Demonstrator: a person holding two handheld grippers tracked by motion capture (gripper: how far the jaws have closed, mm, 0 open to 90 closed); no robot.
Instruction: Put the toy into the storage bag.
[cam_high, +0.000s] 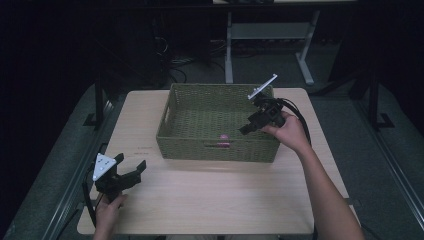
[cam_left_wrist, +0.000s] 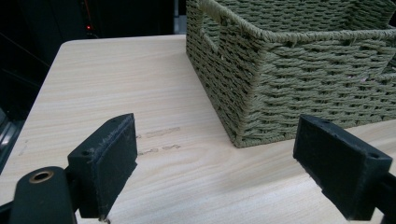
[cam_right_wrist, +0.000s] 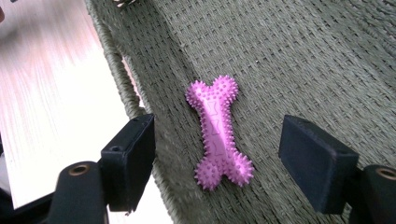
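Basket at the far middle of the worktop (cam_high: 210, 200), one hand-held gripper before it to the left, the other over its right part.

The woven basket (cam_high: 172, 135) stands on the far half of the worktop, its back wall near the far edge. A bone-shaped toy (cam_right_wrist: 218, 133) lies flat inside on the basket floor, close behind the near wall and, as far as the dim high view lets one judge, a little right of centre. The right hand-held gripper (cam_right_wrist: 217, 168) hangs above the basket's interior, with the toy below, between its jaws. The left hand-held gripper (cam_high: 131, 166) sits over the worktop's near left corner, well apart from the basket, with the basket's near left corner ahead of it.
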